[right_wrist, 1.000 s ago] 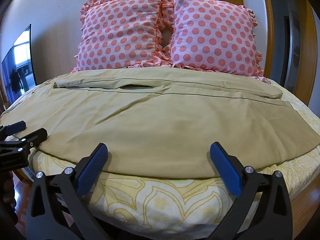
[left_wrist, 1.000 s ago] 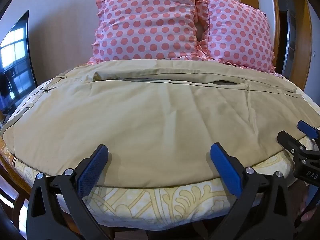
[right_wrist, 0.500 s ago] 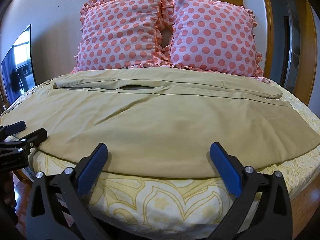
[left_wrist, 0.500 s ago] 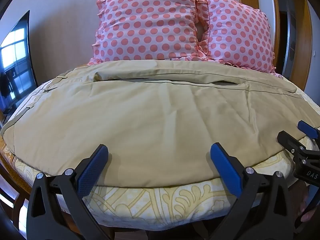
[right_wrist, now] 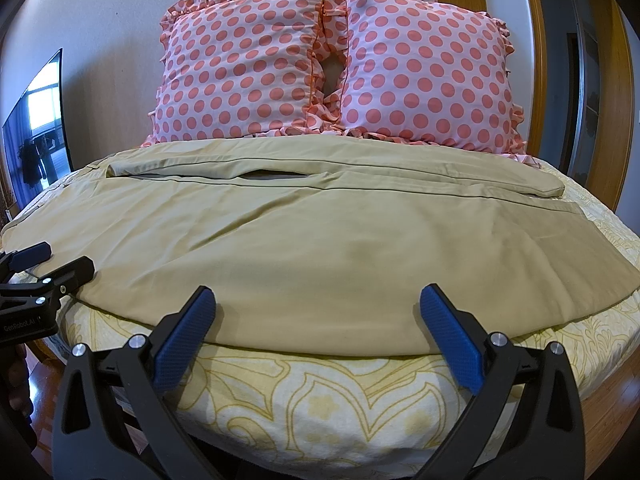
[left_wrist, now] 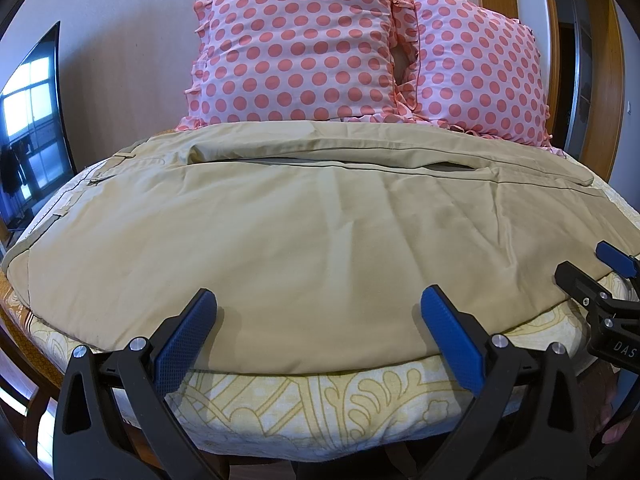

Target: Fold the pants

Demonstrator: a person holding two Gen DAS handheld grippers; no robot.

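Observation:
Beige pants [left_wrist: 304, 232] lie flat across the bed, waist at the left, legs running right; they also show in the right wrist view [right_wrist: 328, 248]. The far leg is folded as a narrow strip along the back. My left gripper [left_wrist: 316, 320] is open and empty, hovering at the pants' near edge. My right gripper [right_wrist: 316, 320] is open and empty at the same near edge, further right. Each gripper shows in the other's view: the right one [left_wrist: 592, 268] at the right, the left one [right_wrist: 52, 264] at the left.
The bed has a cream sheet with a yellow pattern [right_wrist: 320, 396]. Two pink polka-dot pillows [right_wrist: 332, 68] lean on the wall behind the pants. A dark TV screen [left_wrist: 32, 120] stands at the left. A wooden frame [right_wrist: 600, 80] rises at the right.

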